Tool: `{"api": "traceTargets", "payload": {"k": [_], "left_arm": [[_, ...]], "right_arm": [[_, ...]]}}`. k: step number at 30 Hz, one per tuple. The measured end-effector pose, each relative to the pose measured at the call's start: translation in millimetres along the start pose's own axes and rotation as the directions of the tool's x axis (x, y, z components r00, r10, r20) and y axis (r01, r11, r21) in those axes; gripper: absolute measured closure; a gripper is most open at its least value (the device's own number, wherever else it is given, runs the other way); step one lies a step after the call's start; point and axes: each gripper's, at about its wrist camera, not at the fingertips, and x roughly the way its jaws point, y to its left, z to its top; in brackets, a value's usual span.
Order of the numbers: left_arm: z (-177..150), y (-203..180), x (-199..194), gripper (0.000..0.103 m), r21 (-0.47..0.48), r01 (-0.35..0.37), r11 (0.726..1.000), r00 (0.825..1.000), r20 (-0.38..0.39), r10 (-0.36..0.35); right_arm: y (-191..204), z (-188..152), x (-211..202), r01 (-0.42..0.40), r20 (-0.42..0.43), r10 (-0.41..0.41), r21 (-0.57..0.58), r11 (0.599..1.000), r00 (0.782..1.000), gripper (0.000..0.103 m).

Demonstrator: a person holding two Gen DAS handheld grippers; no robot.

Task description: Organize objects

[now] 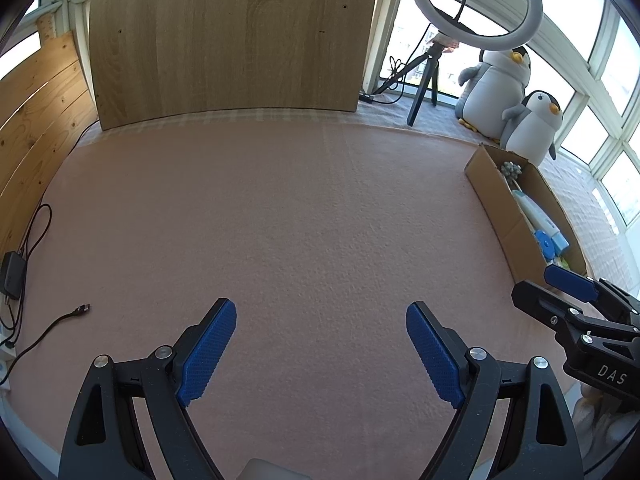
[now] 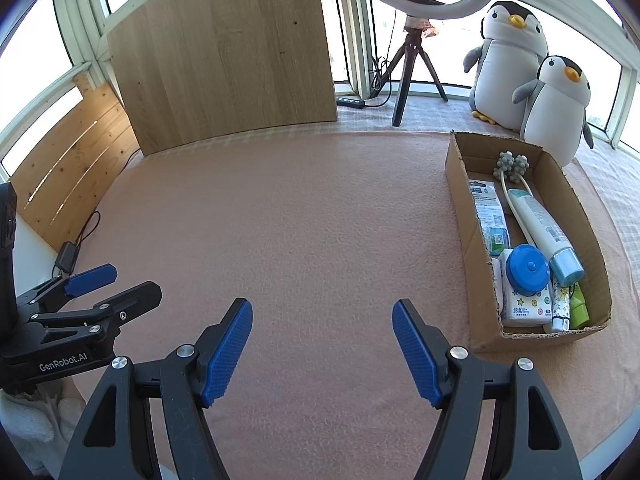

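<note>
Hand-held grippers hover empty over the pink felt-covered worktop (image 2: 304, 208).

Left hand-held gripper (image 1: 320, 344) and right hand-held gripper (image 2: 322, 344) both have blue-padded fingers spread wide, pinching nothing. To the right, the long brown cardboard box (image 2: 468, 216) holds a white tube with a blue cap (image 2: 540, 228), a round blue case (image 2: 527, 270), a white tissue packet (image 2: 524, 308) and a grey knobbly massager (image 2: 632, 166); two plush penguins (image 2: 532, 76) stand just behind it.

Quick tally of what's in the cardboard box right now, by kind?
Inside the box, from the right wrist view:
Massage roller: 1
Flat packet: 1
White tube: 1
Blue round case: 1
Tissue pack: 1
Small tube: 1
Green item: 1
Total: 7
</note>
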Motion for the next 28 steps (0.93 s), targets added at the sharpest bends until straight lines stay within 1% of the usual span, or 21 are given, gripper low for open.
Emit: {"api": "traceTargets", "payload": {"k": [15,16,17,20,28], "left_arm": [[1,1,2,0.013,-0.001,-0.005,1.000,1.000,-0.003,0.005],[1,2,3,0.013,0.000,-0.006,1.000,1.000,-0.004,0.006],[1,2,4,0.010,0.002,-0.006,1.000,1.000,-0.003,0.006],[0,1,4,0.009,0.010,-0.016,1.000,1.000,0.012,0.016],[-6,2,15,0.008,0.002,0.005,1.000,1.000,-0.017,-0.005]], "right_arm": [[-7,-1,3,-0.004,-0.011,0.004,0.009,1.000,1.000,0.034],[-7,-1,3,-0.004,-0.013,0.004,0.009,1.000,1.000,0.034],[-8,-1,4,-0.004,-0.014,0.004,0.009,1.000,1.000,0.034],[-7,-2,5,-0.004,-0.019,0.004,0.012,1.000,1.000,0.034],[-7,-4,12,-0.002,-0.035,0.003,0.019,1.000,0.999,0.034]]}}
